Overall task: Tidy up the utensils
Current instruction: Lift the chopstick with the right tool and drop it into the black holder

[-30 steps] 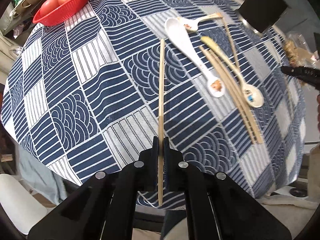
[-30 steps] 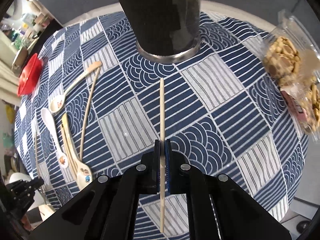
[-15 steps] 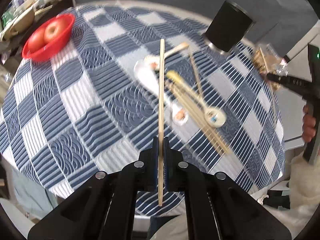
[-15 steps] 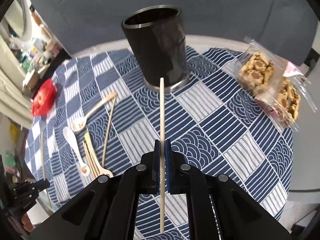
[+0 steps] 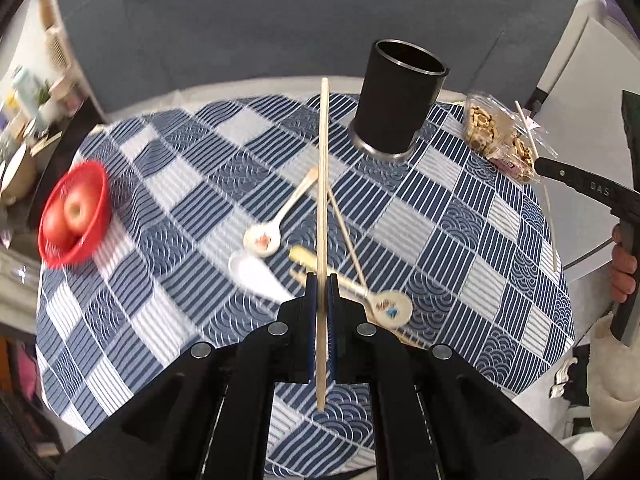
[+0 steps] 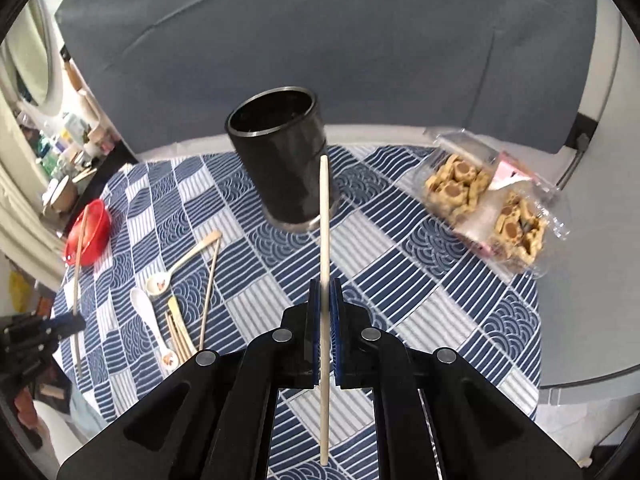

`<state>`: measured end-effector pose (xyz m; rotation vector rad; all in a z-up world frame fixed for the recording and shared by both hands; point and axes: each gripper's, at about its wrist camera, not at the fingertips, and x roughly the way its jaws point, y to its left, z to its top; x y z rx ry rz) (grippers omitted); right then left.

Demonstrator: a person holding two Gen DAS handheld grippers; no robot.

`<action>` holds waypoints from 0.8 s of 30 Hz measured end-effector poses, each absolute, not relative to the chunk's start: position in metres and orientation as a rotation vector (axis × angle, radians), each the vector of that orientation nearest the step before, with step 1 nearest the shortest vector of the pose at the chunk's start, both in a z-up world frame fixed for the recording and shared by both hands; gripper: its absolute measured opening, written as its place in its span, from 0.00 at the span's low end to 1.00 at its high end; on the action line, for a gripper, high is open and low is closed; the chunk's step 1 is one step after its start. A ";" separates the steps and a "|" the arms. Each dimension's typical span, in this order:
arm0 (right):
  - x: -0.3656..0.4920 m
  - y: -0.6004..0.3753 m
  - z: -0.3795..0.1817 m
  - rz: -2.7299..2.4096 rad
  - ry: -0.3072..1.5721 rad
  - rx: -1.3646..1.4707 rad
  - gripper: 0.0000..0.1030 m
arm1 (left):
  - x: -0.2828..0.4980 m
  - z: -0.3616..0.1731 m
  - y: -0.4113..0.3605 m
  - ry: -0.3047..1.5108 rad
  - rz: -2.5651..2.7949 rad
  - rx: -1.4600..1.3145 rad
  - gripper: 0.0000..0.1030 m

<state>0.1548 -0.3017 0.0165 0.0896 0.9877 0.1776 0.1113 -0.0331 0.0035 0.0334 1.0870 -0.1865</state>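
Plainly, one wooden chopstick was pinched in each gripper above the round table.

The left gripper (image 5: 321, 280) was pressed shut on the left chopstick (image 5: 322, 184), and the right gripper (image 6: 325, 284) on the right chopstick (image 6: 325, 216); both sticks were held clear of the blue patterned tablecloth (image 5: 460, 216). The black utensil holder (image 6: 280, 160) was seen upright near the far edge. Three ceramic spoons, one at (image 5: 262, 236), and loose chopsticks (image 6: 176, 328) were left lying together on the cloth, well apart from the red basket (image 5: 76, 216) of apples.

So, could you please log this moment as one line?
left gripper: shut on chopstick | right gripper: shut on chopstick | holder: empty
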 end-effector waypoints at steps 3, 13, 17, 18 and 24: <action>0.157 -0.306 0.026 0.166 0.957 0.102 0.05 | 0.131 0.012 -0.040 1.085 -0.217 0.057 0.05; 0.182 -0.305 0.068 0.143 0.861 0.167 0.05 | 0.200 0.049 -0.053 1.019 -0.380 0.089 0.05; 0.198 -0.300 0.086 0.113 0.820 0.207 0.05 | 0.230 0.058 -0.059 0.988 -0.469 0.097 0.05; 0.202 -0.298 0.090 0.101 0.812 0.211 0.05 | 0.238 0.060 -0.058 0.981 -0.492 0.084 0.05; 0.224 -0.278 0.111 0.035 0.753 0.187 0.05 | 0.280 0.078 -0.052 0.900 -0.630 0.020 0.05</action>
